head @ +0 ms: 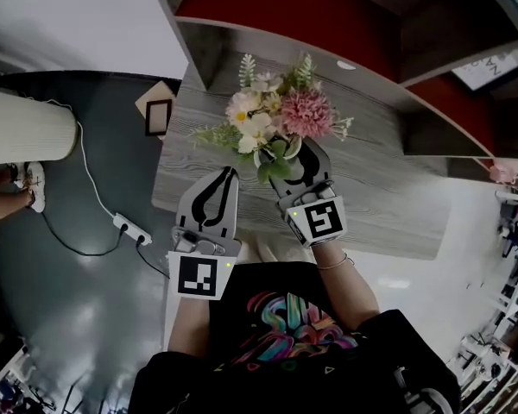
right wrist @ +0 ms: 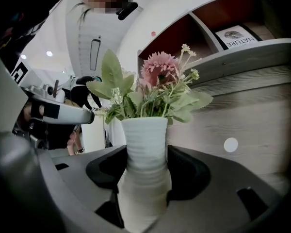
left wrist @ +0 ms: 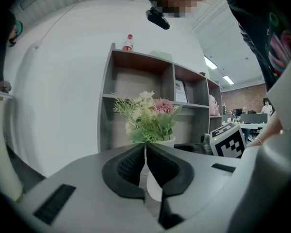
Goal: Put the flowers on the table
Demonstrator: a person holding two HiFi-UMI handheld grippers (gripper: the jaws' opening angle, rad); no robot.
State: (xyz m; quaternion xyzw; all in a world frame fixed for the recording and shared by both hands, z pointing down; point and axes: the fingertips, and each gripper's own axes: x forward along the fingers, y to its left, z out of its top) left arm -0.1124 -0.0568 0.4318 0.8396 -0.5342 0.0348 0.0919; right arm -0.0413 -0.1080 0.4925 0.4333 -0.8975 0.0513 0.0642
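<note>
My right claw (head: 294,159) is clamped on the white ribbed vase (right wrist: 145,171), jaws pressing its waist from both sides, and the flowers (head: 272,115) stand above it over the grey wooden tabletop (head: 380,192). I can't tell from any view whether the vase's base is touching the wood; the claw body hides the bottom. My left claw (head: 228,176) is squeezed narrow with nothing in it and sits just beside the right one, near the tabletop's front edge.

The main risk I see is letting go too early. If the base is off the surface or meets it on a slant, the vase drops or rocks, and with that full bunch on top it looks top-heavy enough to tip. The glazed wall may also slide down between the pads if I loosen slowly.

The second risk is placement. The vase seems nearer the front edge than the shelf unit (head: 328,33) behind, so a wobble toward me could take it off the tabletop.

Third, the left claw is close enough that a careless move could catch the leaves or the vase.
</note>
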